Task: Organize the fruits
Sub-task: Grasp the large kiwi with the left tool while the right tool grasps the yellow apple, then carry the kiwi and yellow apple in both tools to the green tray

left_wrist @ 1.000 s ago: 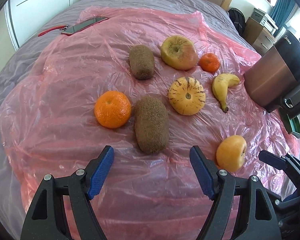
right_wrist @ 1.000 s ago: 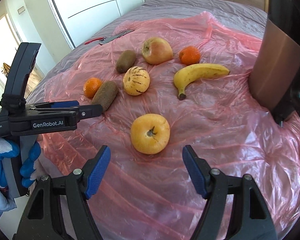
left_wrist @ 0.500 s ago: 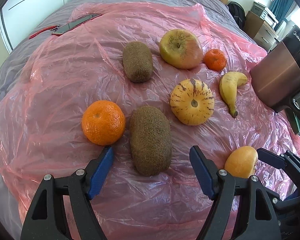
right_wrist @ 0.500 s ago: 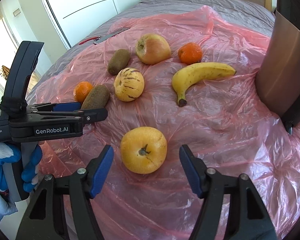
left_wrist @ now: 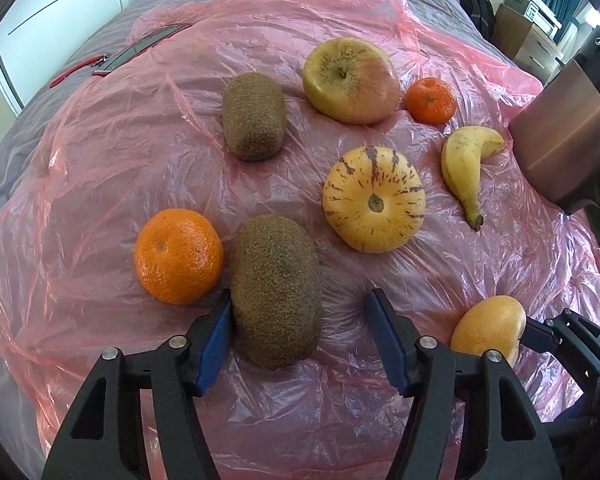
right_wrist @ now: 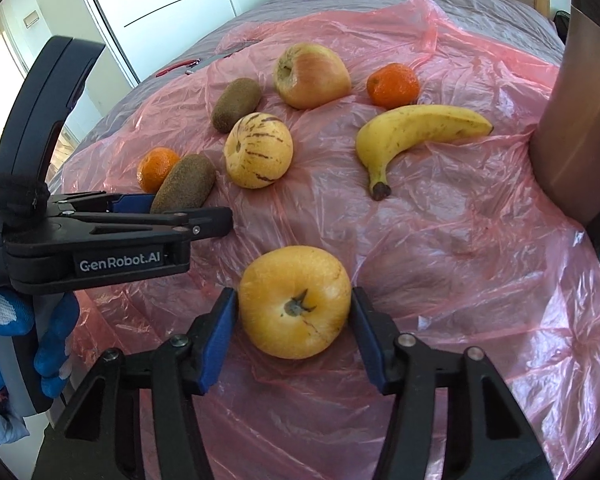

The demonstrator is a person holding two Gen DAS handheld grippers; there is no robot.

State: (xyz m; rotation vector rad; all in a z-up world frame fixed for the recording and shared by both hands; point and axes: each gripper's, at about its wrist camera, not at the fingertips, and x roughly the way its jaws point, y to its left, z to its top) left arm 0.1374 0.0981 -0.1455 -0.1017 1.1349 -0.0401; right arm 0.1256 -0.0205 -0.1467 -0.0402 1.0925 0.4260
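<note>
I've been closing both: right tool [right_wrist: 292,320] seemingly pinching the apple [right_wrist: 294,302], left tool [left_wrist: 298,334] half-wide around the kiwi [left_wrist: 278,292]; next, close, lift

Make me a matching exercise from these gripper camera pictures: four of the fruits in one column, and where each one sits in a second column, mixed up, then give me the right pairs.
Column one:
1. near kiwi
2. yellow apple
3. banana
4. small far mandarin

Column two:
A. between the fingers of the right gripper
B. right next to the large reddish apple
C. between the fingers of the left gripper, beside the big mandarin
D. nearest the copper-coloured appliance

Pairs: 1-C, 2-A, 3-D, 4-B
</note>
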